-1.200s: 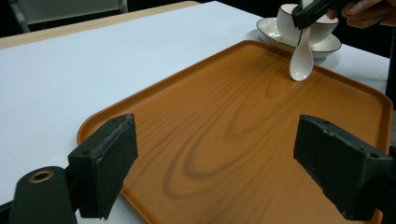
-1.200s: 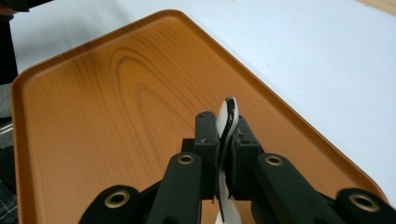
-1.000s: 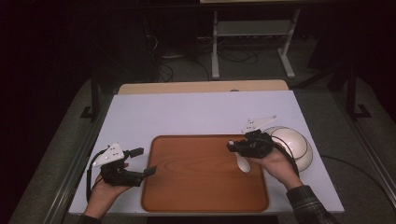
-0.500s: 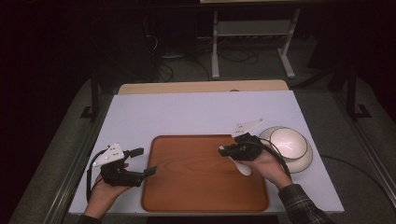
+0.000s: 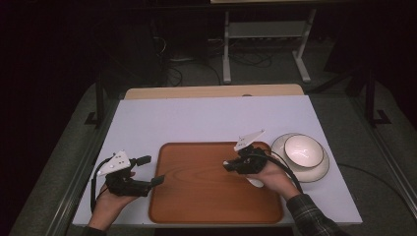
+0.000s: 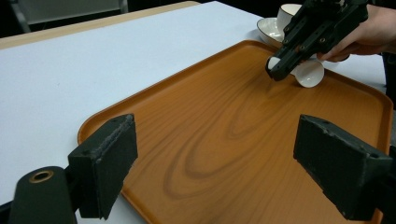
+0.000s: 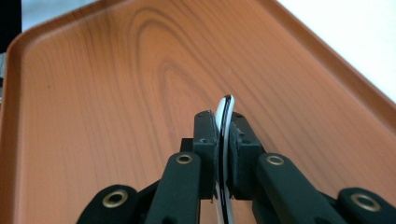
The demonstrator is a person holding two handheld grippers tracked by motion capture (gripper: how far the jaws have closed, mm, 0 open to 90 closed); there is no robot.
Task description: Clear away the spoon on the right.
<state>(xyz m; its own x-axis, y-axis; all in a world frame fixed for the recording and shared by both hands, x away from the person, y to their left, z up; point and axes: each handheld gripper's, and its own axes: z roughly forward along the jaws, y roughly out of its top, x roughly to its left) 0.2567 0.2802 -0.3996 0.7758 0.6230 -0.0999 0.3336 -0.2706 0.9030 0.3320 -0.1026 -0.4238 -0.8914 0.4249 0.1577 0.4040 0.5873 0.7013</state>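
White desk (image 5: 196,118) is carrying a wooden tray (image 5: 196,196), over whose right side the right gripper (image 5: 227,164) is holding a small cup (image 6: 309,73) clamped by its rim, while the left gripper (image 5: 153,171) is waiting wide open and empty.

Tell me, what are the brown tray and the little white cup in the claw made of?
The tray looks like wood, or plastic printed as wood: brown with curving grain lines and a smooth, faintly shiny face. The cup, held by its rim in the right claw, looks like glazed ceramic: plain white, glossy, with a thin dark-edged rim in the right gripper view. It could also be hard plastic.
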